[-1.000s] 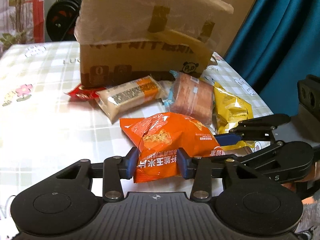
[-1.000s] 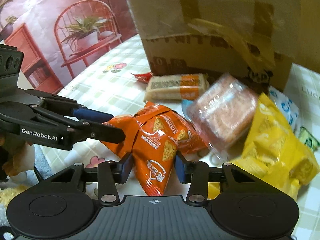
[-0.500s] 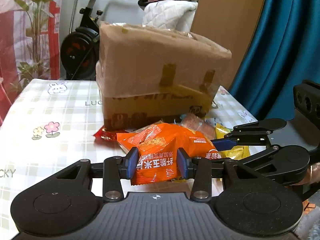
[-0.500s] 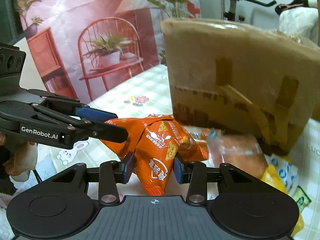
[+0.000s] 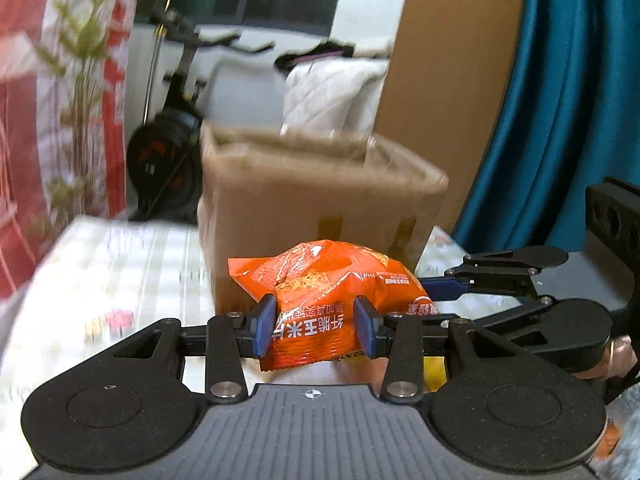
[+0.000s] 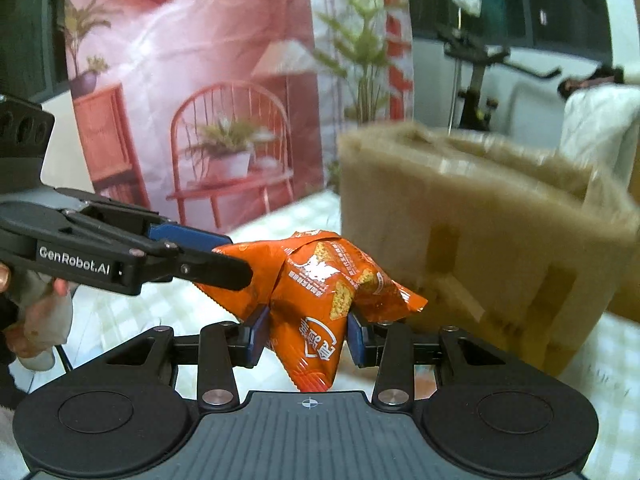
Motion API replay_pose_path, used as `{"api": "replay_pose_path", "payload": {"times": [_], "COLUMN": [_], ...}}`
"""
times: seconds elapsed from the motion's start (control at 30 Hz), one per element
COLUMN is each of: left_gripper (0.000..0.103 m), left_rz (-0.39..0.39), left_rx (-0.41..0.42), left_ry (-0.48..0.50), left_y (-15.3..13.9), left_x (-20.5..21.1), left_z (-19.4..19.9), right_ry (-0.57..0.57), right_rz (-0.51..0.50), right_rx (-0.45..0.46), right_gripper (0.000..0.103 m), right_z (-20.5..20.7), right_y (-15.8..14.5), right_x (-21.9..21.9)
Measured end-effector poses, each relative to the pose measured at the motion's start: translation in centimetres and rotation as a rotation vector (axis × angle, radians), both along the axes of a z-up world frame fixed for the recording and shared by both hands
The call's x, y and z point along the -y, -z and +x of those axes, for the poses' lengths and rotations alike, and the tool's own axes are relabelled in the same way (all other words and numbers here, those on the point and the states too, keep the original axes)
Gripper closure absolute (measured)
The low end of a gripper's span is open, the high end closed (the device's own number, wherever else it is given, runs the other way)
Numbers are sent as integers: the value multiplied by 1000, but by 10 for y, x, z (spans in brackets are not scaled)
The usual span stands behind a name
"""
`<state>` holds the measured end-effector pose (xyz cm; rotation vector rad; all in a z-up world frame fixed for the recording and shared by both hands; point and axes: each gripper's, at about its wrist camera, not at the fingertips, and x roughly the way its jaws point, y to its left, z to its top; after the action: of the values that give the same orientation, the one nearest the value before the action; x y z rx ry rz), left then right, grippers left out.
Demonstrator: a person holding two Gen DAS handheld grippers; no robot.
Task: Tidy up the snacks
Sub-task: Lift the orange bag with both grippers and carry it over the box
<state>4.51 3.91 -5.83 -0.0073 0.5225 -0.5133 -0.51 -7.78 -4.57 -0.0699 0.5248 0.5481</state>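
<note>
Snack bag (image 5: 320, 280) pinched between both my grippers, in the air in front of the box (image 5: 316, 196).

Going from big to small: the brown box stands open-topped on the checked table (image 5: 120, 272), blurred in both views. I see the orange bag just before its taped side, clear of the table. My left gripper (image 5: 316, 330) clamps one end between its blue pads, and my right gripper (image 6: 306, 334) clamps the other end, narrow on the crumpled foil. A hand (image 6: 36, 320) grips the left handle at the edge.
</note>
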Motion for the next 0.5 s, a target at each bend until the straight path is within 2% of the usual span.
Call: {"api": "replay_pose_path", "payload": {"times": [0.2,0.3,0.5], "left_gripper": [59,58,58], "left_rz": [14,19,-19], "left_rx": [134,192,197], "left_ry": [33,40,52], "left_y": [-38,-53,-67], "left_x": [19,30,40], "left_z": [11,24,79], "right_ry": [35,52,86], "right_rz": [12,-4,-41], "right_rx": [163,213,256], "right_gripper": [66,66,66], "right_z": [9,24,74], "right_y": [-50,-66,-81], "right_x": [18,26,35]}}
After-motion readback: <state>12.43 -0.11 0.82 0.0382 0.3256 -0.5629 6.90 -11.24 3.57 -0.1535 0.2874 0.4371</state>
